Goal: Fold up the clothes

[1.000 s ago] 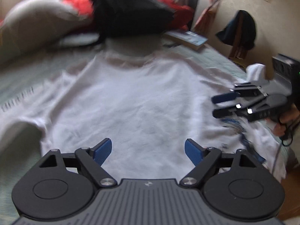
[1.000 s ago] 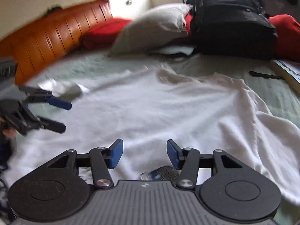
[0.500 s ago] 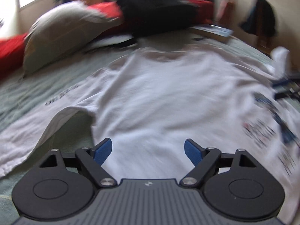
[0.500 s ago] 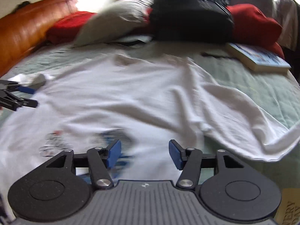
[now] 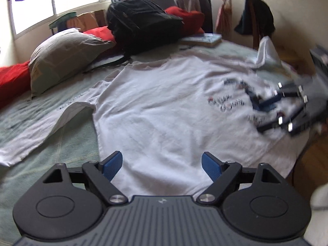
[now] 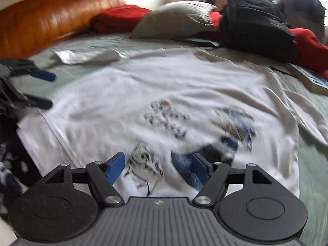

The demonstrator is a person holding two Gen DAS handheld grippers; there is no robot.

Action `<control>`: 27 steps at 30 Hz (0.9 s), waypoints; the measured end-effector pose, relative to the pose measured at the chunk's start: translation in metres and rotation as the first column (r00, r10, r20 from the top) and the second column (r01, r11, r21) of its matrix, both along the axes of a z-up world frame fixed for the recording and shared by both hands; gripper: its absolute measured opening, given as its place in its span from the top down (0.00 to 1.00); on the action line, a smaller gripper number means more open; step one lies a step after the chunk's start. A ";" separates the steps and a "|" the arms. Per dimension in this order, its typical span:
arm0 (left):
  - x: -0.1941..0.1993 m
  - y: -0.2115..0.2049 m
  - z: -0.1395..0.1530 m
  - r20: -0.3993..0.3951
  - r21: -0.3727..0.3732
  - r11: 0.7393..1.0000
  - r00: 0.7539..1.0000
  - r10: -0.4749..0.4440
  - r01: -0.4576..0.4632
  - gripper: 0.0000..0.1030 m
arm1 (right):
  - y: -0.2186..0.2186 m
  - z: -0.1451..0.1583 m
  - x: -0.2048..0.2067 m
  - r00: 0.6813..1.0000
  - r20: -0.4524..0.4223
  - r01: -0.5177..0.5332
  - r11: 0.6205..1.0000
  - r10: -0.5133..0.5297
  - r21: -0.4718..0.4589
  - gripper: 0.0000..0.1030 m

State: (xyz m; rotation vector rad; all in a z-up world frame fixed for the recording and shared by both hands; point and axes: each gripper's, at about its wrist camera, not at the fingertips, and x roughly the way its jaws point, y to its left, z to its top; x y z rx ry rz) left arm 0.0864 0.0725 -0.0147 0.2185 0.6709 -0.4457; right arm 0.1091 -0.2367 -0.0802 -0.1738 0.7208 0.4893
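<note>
A white T-shirt (image 5: 164,106) with a blue and red print (image 6: 170,121) lies spread flat on the green bedsheet (image 5: 67,151). My left gripper (image 5: 162,165) hovers open over the shirt's lower hem with nothing between its blue pads. In the right wrist view the left gripper (image 6: 46,90) shows at the shirt's left edge. My right gripper (image 6: 157,167) hangs over the printed area; its jaws are opening and hold no cloth. Seen from the left wrist, the right gripper (image 5: 263,115) is a blur at the shirt's right side. One sleeve (image 5: 41,131) lies out to the left.
A grey pillow (image 5: 65,55), red cushions (image 6: 121,16) and a black backpack (image 5: 141,26) sit at the head of the bed. A book (image 5: 203,40) lies near them. An orange headboard (image 6: 41,22) runs along one side. Wooden floor (image 5: 313,160) lies past the bed's right edge.
Both grippers have swung sideways over the shirt, and the print has come fully into view. The right gripper's jaws have widened. The left gripper has stayed open.
</note>
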 end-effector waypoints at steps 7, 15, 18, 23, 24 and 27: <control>0.005 0.022 -0.041 -0.175 -0.073 0.992 0.981 0.086 -0.100 0.18 | -0.018 -0.010 -0.028 0.999 -0.002 0.053 0.998 -0.053 -0.031 0.08; -0.024 0.028 -0.017 -0.138 -0.085 0.994 0.989 0.054 -0.066 0.17 | -0.027 -0.010 -0.039 0.997 -0.018 0.079 0.996 -0.080 -0.039 0.02; -0.015 0.027 -0.008 -0.108 -0.139 0.988 0.993 0.049 -0.064 0.17 | -0.013 0.007 -0.042 0.998 0.028 0.057 0.998 -0.056 -0.023 0.02; 0.020 0.044 -0.033 -0.262 -0.239 0.952 0.957 0.128 -0.193 0.17 | 0.030 0.033 -0.050 0.989 0.117 -0.094 0.995 0.091 0.016 0.02; 0.023 0.046 -0.037 -0.267 -0.251 0.948 0.955 0.129 -0.198 0.17 | 0.042 0.033 -0.051 0.984 0.121 -0.135 0.991 0.133 0.011 0.03; 0.026 0.049 -0.035 -0.267 -0.253 0.947 0.955 0.130 -0.200 0.17 | 0.077 0.028 -0.059 0.958 0.140 -0.247 0.968 0.251 -0.046 0.08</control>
